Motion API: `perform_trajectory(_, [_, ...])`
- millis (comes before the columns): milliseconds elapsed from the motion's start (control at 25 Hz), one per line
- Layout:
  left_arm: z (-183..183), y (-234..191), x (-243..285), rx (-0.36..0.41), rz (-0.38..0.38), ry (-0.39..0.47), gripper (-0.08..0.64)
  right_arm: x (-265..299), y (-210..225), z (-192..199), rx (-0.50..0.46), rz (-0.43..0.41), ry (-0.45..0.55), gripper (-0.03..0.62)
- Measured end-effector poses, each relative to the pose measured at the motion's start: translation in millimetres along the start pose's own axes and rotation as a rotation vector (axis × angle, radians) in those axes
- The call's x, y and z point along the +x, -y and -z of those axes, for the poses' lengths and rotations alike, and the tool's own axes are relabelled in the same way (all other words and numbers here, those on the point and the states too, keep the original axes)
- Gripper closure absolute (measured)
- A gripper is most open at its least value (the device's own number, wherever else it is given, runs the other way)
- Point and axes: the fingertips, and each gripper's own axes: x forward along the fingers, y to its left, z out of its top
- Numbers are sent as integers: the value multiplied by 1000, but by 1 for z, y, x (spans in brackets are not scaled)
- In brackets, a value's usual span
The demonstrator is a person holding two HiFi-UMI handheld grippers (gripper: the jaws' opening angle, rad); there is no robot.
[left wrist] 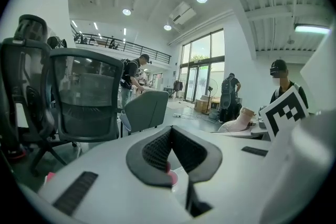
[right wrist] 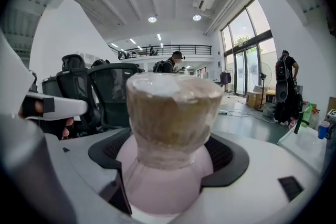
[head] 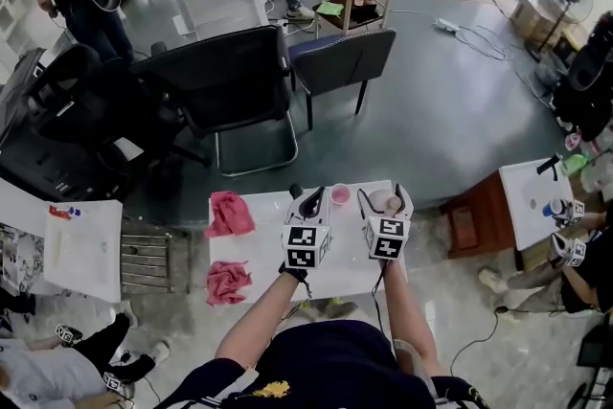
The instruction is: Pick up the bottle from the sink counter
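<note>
right tongs clamped on the bottle, low on its round pink belly, over the white surface; can't tell if the base is clear of it. left tongs pinched together, empty. Advice: firm squeeze, straight lift, no tilt, since the round belly may slip. Bottle reads upright: tan cap up, long axis vertical.

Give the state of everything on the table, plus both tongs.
left tongs: shut, empty.
right tongs: shut on the bottle.
bottle: upright, capped, gripped round its pink body.
pink cup: upright on the table.
two pink cloths: crumpled on the table.
</note>
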Motion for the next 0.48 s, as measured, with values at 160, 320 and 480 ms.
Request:
perform_trajectory(160, [-5,-4,-16,18,3,16,543,-13,-19,-2,2,-14,7,161])
perform_trajectory(320, [-12,-11,-31,28,-3,34,543,-21,-32,-10,-3,-22,23,161])
perform_trajectory(480, [-16,-14,-46,34,-14,53,543,-30,-43,-21,-14,-37,45,160])
